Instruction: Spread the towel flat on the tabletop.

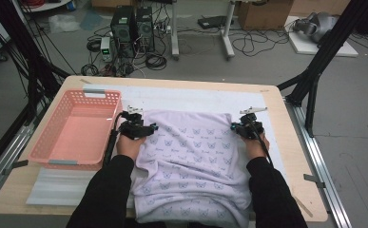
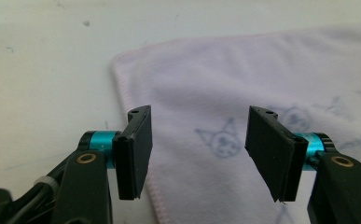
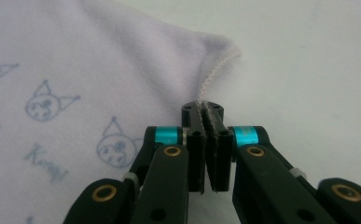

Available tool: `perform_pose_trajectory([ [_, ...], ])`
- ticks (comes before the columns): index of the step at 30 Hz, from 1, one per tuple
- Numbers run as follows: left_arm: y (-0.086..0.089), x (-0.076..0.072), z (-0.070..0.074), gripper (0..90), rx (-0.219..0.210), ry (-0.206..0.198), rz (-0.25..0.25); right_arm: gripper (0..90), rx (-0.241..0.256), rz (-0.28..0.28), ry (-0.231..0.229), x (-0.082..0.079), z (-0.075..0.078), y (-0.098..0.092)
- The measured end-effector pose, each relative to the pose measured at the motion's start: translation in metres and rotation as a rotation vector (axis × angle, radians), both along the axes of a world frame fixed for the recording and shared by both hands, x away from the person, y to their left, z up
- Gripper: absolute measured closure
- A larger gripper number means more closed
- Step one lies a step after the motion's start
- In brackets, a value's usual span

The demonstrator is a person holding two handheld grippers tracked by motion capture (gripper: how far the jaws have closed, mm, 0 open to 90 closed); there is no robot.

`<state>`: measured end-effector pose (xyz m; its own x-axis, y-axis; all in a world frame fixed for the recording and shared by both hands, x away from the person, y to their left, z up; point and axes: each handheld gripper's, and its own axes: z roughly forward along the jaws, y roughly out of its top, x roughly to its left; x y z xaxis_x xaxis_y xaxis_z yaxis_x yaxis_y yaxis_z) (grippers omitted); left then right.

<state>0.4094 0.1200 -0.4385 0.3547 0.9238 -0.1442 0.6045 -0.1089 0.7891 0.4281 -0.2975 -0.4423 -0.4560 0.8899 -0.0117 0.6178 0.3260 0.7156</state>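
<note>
The wooden table (image 1: 293, 156) carries a white mat (image 1: 196, 97) on which all work items lie. The pale lilac towel (image 1: 191, 161), printed with small blue cartoon figures, is spread flat across the middle of the mat, with its near edge hanging over the person's side of the table and its far edge running straight between the two grippers. A pink plastic basket (image 1: 106, 124) sits on the mat to the left of the towel, just beside its left edge. The left gripper (image 1: 141, 127) rests at the far left corner of the towel; in the left gripper view its jaws stand wide apart over the towel (image 2: 243, 88), the left jaw just inside the towel's hemmed edge, with no cloth between the pads. The right gripper (image 1: 246, 126) sits at the far right corner of the towel; in the right gripper view its jaws are pressed together on the stitched hem of the towel (image 3: 99, 70), just below the corner, which is lifted into a small peak.
</note>
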Motion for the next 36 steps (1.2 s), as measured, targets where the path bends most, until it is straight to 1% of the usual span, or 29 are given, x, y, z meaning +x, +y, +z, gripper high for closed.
perform_pose_trajectory([
  [1,0.000,0.002,0.000,41.3,0.003,0.001,0.002,88.2,-0.024,-0.026,-0.002,-0.002,0.001,-0.005],
  [2,-0.001,0.005,-0.001,41.3,0.003,-0.003,0.008,88.2,-0.028,-0.043,-0.002,-0.003,0.001,-0.012],
  [3,-0.002,0.007,-0.001,41.3,0.010,0.000,0.003,88.1,-0.006,-0.053,-0.001,-0.005,0.001,-0.018],
  [4,-0.003,0.010,-0.002,41.3,0.007,0.006,-0.004,87.9,0.006,-0.041,-0.002,-0.006,0.000,-0.022],
  [5,-0.003,0.012,-0.003,41.8,-0.005,-0.002,-0.006,85.7,0.000,-0.029,-0.012,-0.008,0.000,-0.023],
  [6,-0.003,0.015,-0.005,42.0,-0.018,-0.005,-0.005,76.4,0.006,-0.022,-0.021,-0.009,0.001,-0.022],
  [7,-0.002,0.018,-0.007,42.0,-0.011,0.002,0.001,66.8,0.014,-0.028,-0.034,-0.009,0.002,-0.022],
  [8,-0.001,0.022,-0.009,41.5,0.006,0.012,0.001,65.5,0.034,-0.037,-0.043,-0.010,0.005,-0.024],
  [9,-0.001,0.025,-0.010,41.7,0.001,0.009,0.010,62.6,0.056,-0.043,-0.054,-0.010,0.007,-0.026],
  [11,-0.001,0.032,-0.010,41.8,0.013,0.003,0.016,58.7,0.071,-0.064,-0.061,-0.010,0.009,-0.029],
  [13,-0.003,0.038,-0.009,41.9,0.013,-0.001,0.014,57.9,0.084,-0.072,-0.057,-0.011,0.009,-0.030],
  [15,-0.005,0.047,-0.008,41.6,0.029,0.012,0.005,56.4,0.082,-0.070,-0.051,-0.010,0.008,-0.030],
  [17,-0.007,0.054,-0.008,41.4,0.039,0.011,0.006,53.3,0.083,-0.067,-0.042,-0.010,0.007,-0.028],
  [18,-0.009,0.057,-0.008,41.8,0.051,0.022,0.010,50.7,0.082,-0.065,-0.044,-0.009,0.006,-0.026],
  [19,-0.009,0.060,-0.009,41.8,0.064,0.022,0.004,48.2,0.079,-0.060,-0.043,-0.009,0.005,-0.025],
  [20,-0.011,0.061,-0.010,41.9,0.067,0.011,0.007,47.2,0.082,-0.065,-0.038,-0.008,0.004,-0.024],
  [21,-0.011,0.062,-0.010,42.6,0.071,0.013,0.008,46.5,0.076,-0.072,-0.035,-0.007,0.002,-0.022],
  [22,-0.012,0.062,-0.010,42.7,0.074,0.007,0.005,46.5,0.079,-0.071,-0.030,-0.006,0.000,-0.022],
  [24,-0.013,0.061,-0.011,47.9,0.118,-0.013,-0.019,46.8,0.068,-0.081,-0.011,-0.004,-0.004,-0.020],
  [25,-0.014,0.061,-0.011,52.0,0.112,-0.019,-0.031,47.4,0.067,-0.083,-0.015,-0.003,-0.006,-0.020],
  [26,-0.013,0.060,-0.010,59.1,0.111,-0.019,-0.058,48.6,0.077,-0.093,-0.014,-0.002,-0.006,-0.020],
  [27,-0.014,0.060,-0.010,73.8,0.100,-0.020,-0.094,51.9,0.074,-0.089,-0.014,-0.001,-0.006,-0.020],
  [28,-0.015,0.059,-0.010,85.3,0.116,-0.026,-0.097,60.2,0.065,-0.078,-0.013,-0.001,-0.005,-0.020],
  [29,-0.014,0.060,-0.010,85.9,0.103,-0.017,-0.090,71.5,0.075,-0.054,-0.013,0.001,-0.005,-0.019],
  [30,-0.013,0.061,-0.009,86.4,0.089,-0.009,-0.071,78.7,0.079,-0.041,-0.008,0.003,-0.005,-0.018],
  [31,-0.011,0.062,-0.009,86.6,0.100,-0.007,-0.034,87.0,0.081,-0.019,0.000,0.005,-0.004,-0.017],
  [32,-0.008,0.062,-0.008,86.7,0.108,-0.004,0.001,87.3,0.067,-0.010,0.004,0.008,-0.003,-0.013],
  [34,0.000,0.064,-0.007,86.8,0.096,-0.004,0.063,88.1,0.037,0.005,0.002,0.015,-0.001,-0.008],
  [36,0.005,0.066,-0.004,86.8,0.088,-0.037,0.106,88.2,0.008,0.011,-0.011,0.023,0.001,-0.001],
])
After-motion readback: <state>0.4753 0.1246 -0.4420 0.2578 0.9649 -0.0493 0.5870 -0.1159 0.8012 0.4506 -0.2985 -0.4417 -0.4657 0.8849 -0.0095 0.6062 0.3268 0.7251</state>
